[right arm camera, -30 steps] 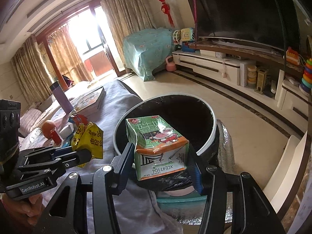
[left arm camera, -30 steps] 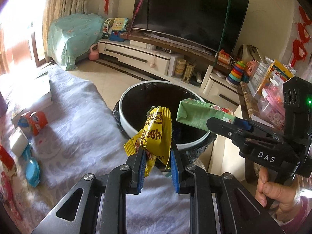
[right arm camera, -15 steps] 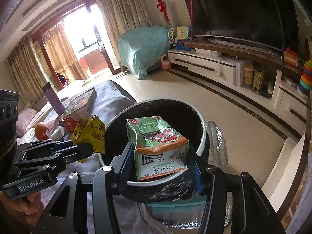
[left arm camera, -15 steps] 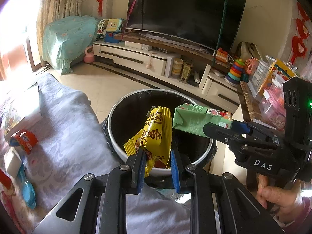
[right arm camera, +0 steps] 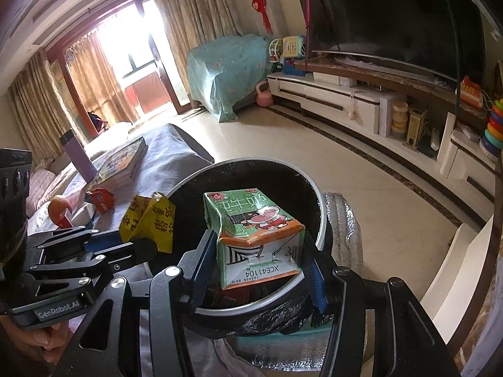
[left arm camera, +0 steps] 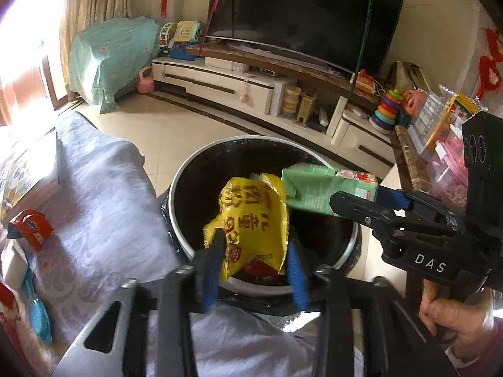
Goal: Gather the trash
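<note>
Over the mouth of the round black bin with the pale rim (left arm camera: 188,185), both claws hang side by side with their loads; the left claw (left arm camera: 254,267) has just been opening its jaws, and the crumpled yellow foil snack wrapper (left arm camera: 251,220) sits loosely between the blue pads, apparently no longer pinched; the right claw (right arm camera: 257,270) is closed on the green and orange milk carton (right arm camera: 254,235), its pads pressing the carton's two sides.

The wrapper is over the near part of the bin's opening, the carton just to its right and touching or nearly touching it. The risk, as I judge it, lies in the wrapper; thin, light and springy, it may cling to a pad or catch on the carton's corner instead of dropping, or drift onto the lilac patterned cloth (left arm camera: 103,207) of the surface at the near left. The carton is stiffer, a folded paperboard box with creased, dented faces; let go while tilted, it could strike the smooth rim and tip outward, though most of it seems to lie over the opening. The bin's black liner (right arm camera: 283,317) is wrinkled and glossy and bulges below the rim.

More rubbish waits on the surface to the left: a small red and white packet (left arm camera: 30,231) lies on the cloth, well apart from the bin.
</note>
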The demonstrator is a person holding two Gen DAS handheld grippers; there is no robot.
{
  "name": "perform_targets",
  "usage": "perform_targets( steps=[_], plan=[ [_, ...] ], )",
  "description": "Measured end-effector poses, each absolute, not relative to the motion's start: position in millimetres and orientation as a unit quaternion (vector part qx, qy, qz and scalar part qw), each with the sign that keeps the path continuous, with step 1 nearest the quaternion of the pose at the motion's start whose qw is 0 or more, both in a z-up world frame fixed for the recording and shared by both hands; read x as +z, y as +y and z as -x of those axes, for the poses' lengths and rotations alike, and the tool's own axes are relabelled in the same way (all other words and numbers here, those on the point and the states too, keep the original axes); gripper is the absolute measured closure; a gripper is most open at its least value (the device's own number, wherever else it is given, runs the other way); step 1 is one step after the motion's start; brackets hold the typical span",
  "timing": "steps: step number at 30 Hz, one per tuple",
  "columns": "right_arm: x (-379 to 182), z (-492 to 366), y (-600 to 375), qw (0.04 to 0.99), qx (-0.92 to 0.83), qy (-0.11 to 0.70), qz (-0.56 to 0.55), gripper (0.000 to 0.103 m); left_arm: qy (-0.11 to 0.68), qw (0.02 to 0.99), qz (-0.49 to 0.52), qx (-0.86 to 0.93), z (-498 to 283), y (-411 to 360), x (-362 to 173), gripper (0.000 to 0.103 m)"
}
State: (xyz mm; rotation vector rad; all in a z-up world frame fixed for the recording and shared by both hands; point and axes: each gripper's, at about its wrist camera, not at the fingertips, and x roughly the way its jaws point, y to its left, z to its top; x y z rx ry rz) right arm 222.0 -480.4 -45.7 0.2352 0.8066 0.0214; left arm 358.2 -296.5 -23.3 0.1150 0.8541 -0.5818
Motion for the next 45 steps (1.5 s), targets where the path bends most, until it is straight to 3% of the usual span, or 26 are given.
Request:
perform_targets(
  steps=[1, 6, 12, 23, 45],
  plan=[
    [-47, -224, -482, 0.912, 0.009, 0.394, -0.115, 0.049, 0.408, 0.869, -0.054, -0.274, -358, -296, -23, 0.051],
    [-49, -225, -487, 0.909, 0.008, 0.395, -0.131, 0.046, 0.406, 0.873, -0.051, -0.265, -353, -292, -26, 0.045],
    [-41, -212, -478, 0.914, 0.015, 0.381, -0.137, 0.04, 0.41, 0.875, -0.031, -0.257, -339, -272, -29, 0.044],
    [-39, -195, -429, 0.915, 0.058, 0.373, -0.145, 0.016, 0.418, 0.883, 0.02, -0.211, -291, -202, -40, 0.043],
    [-57, -191, -318, 0.892, 0.146, 0.406, -0.134, 0.013, 0.42, 0.897, 0.087, -0.104, -222, -67, -38, 0.042]
  ],
)
